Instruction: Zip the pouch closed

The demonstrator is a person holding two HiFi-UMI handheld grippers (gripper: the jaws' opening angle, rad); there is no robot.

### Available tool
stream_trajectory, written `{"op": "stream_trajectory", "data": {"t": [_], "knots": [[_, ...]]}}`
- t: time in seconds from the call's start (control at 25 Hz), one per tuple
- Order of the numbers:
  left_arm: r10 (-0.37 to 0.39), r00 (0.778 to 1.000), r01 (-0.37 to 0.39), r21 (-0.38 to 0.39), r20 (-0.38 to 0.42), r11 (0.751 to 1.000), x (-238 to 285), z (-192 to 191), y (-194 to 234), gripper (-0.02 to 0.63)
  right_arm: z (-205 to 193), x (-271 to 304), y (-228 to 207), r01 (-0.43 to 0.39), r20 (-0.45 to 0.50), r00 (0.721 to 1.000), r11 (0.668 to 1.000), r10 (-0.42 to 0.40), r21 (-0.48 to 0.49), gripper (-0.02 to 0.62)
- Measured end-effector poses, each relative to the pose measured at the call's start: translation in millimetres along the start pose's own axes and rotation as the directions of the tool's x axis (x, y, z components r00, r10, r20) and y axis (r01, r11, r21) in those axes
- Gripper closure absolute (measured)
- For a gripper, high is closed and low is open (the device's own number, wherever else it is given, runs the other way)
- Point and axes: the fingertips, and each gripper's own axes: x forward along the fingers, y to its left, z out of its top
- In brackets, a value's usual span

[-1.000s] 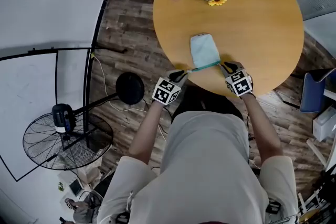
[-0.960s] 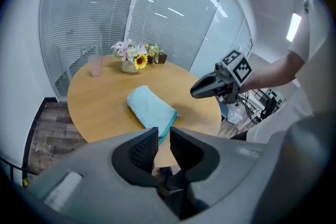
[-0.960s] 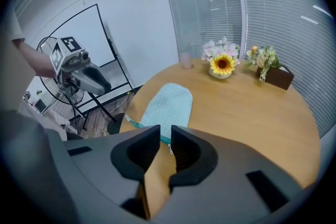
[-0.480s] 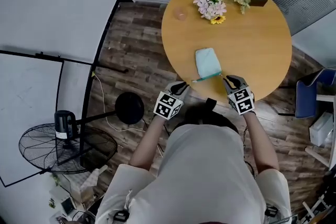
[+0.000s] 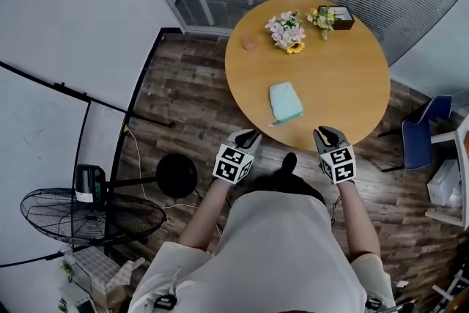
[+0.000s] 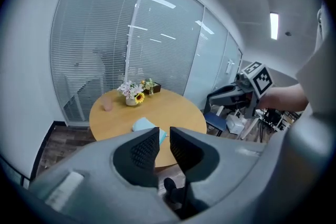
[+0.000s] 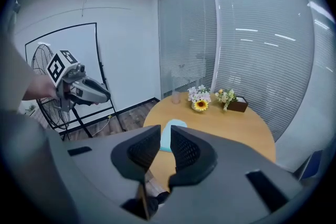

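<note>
The light blue pouch [image 5: 285,101] lies flat on the round wooden table [image 5: 337,84], its teal zipper edge toward me; I cannot tell if it is zipped. Both grippers hang off the table's near edge, apart from the pouch. My left gripper [image 5: 250,134] and right gripper [image 5: 327,131] have their jaws close together with nothing between them. The left gripper view shows the pouch [image 6: 143,124] just beyond its own jaws [image 6: 164,132], with the right gripper [image 6: 218,98] to the side. In the right gripper view the pouch [image 7: 174,123] sits past the jaws [image 7: 165,132], and the left gripper [image 7: 100,94] is visible.
A vase of pink flowers [image 5: 284,31], a small box with flowers [image 5: 327,16] and a pink cup [image 5: 249,46] stand at the table's far side. A floor fan [image 5: 88,212] and a whiteboard stand are at left, a blue chair [image 5: 423,130] at right.
Both grippers have left the pouch's zipper edge and drawn back off the table. The head camera has risen and backed away, so the table looks smaller and farther.
</note>
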Motion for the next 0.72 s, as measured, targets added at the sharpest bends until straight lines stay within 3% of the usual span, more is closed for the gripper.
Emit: {"op": "stream_trajectory", "data": {"t": [0.4, 0.72], "knots": [[-0.005, 0.984, 0.001, 0.026, 0.177, 1.0, -50, 42, -36, 0.543, 28, -75, 13, 0.039, 0.166, 0.985, 0.998, -0.047, 0.052, 0.537], [0.047, 0.972, -0.062, 0.054, 0.232, 0.997, -67, 73, -62, 0.543, 46, -112, -6, 0.015, 0.243, 0.97, 1.0, -0.019, 0.018, 0.538]]}}
